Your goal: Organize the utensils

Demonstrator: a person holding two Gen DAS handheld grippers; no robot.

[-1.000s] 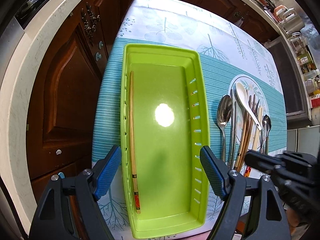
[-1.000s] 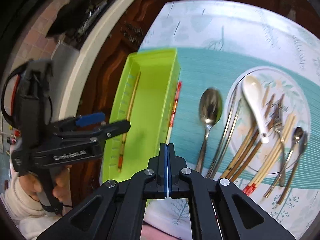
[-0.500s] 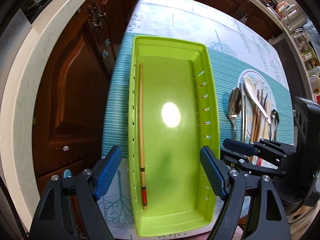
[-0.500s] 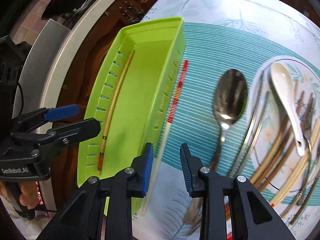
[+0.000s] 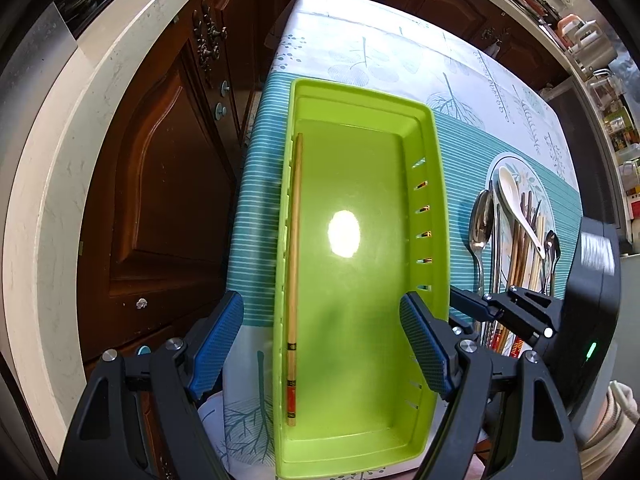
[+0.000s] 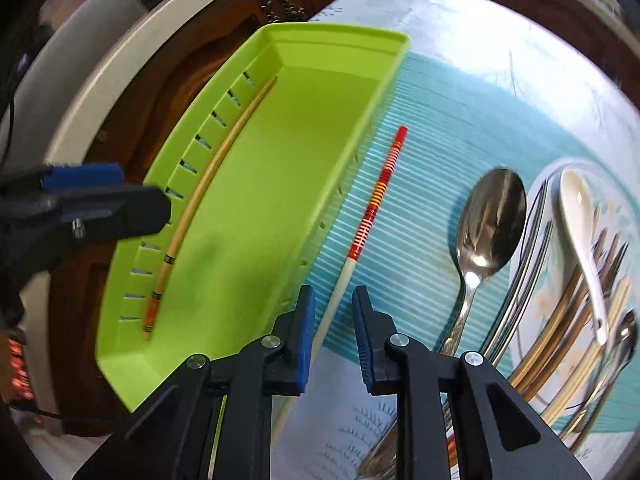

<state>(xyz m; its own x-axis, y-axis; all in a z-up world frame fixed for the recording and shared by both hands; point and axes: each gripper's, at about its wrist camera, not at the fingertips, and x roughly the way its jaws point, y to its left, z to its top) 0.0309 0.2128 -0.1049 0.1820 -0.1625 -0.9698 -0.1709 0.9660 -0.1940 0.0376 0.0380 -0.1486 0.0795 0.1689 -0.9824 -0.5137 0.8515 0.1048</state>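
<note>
Your green tray [image 6: 280,168] holds one chopstick [image 6: 208,176] along its far wall. Its mate, the red-banded chopstick [image 6: 372,208], lies on the tablecloth [image 6: 420,240] just beside the tray. Your right gripper [image 6: 332,336] straddles its pale shaft, jaws just narrowing, not yet pinching. Expect a light, stiff, slippery stick; grip mid-shaft. Your left gripper [image 5: 320,352] hangs spread, empty.

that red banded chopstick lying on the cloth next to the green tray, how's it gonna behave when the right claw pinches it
The red banded chopstick looks thin, straight and rigid, so probably stiff and light. Lying flat on the tablecloth, it may roll or pivot if pinched off-centre. Its pale end looks smooth, so it could slip between the right claw pads, which straddle it.
</note>
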